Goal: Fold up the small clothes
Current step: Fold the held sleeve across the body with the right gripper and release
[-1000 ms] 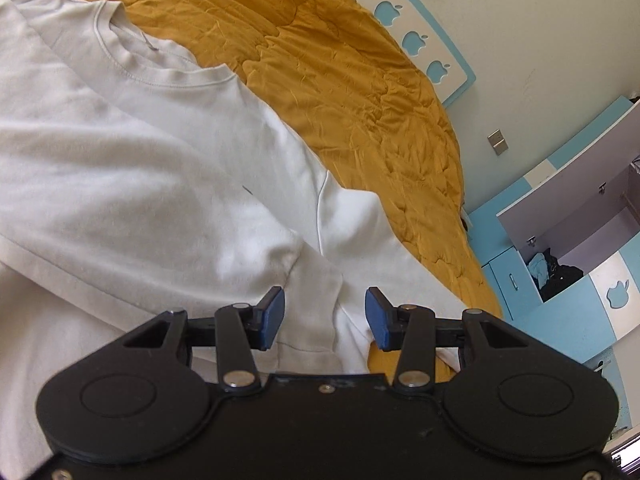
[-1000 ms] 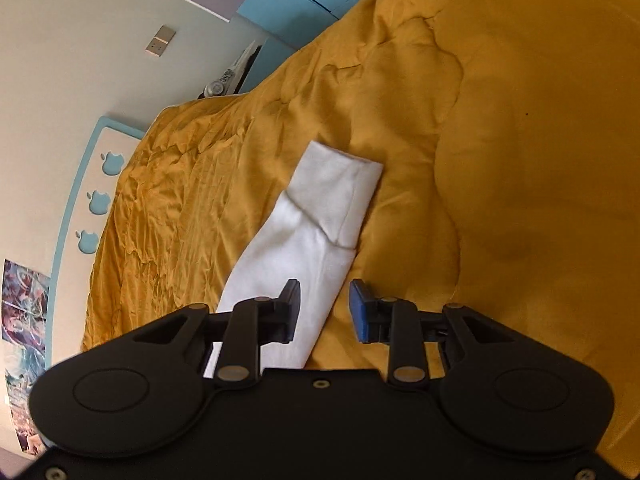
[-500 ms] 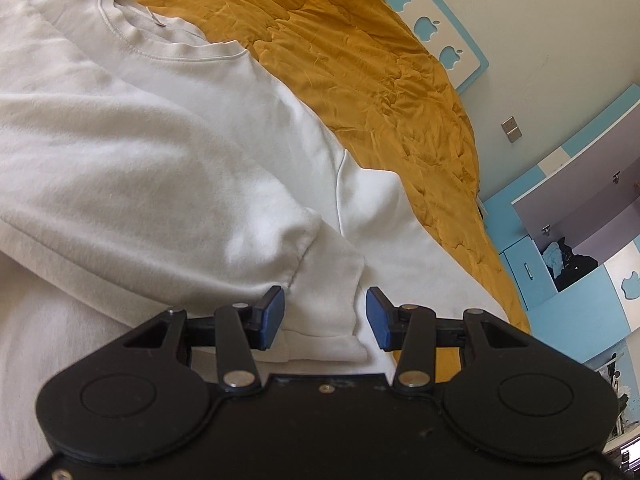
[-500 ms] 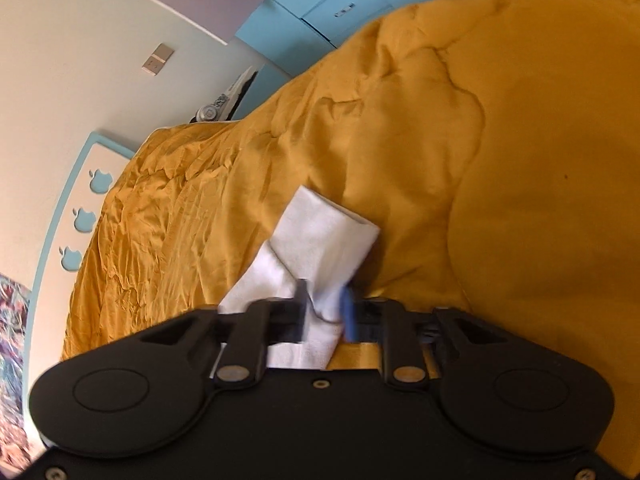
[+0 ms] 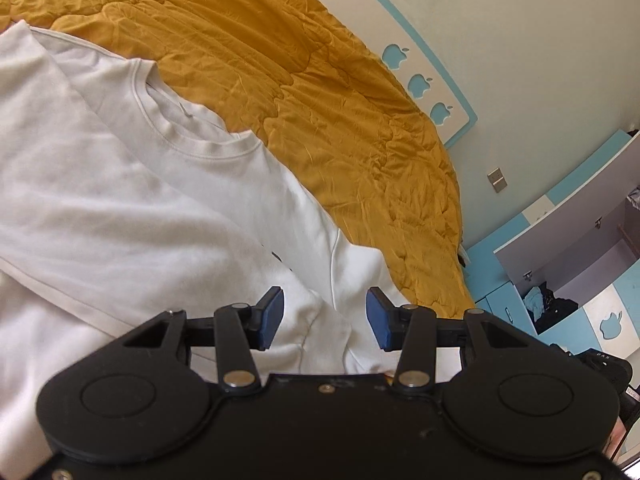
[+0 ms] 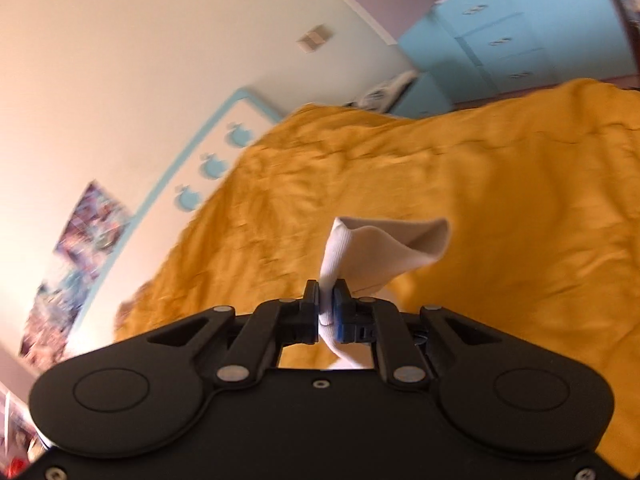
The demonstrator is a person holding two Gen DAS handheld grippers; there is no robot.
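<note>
Right wrist: right gripper (image 6: 328, 306) pinches unlabelled white sleeve cuff (image 6: 384, 250).

Bright daylight, fisheye-bent edges; right wrist view motion-blurred, perhaps overexposed at the wall (image 6: 120, 60).

a child's bedroom: mustard quilted bed (image 5: 304, 92), apple-cutout headboard (image 5: 424, 84), blue drawers (image 6: 496, 44), wall poster (image 6: 76, 248)

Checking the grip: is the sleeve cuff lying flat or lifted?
Lifted: the right gripper is shut on the sleeve cuff, raised above the orange quilt.
</note>
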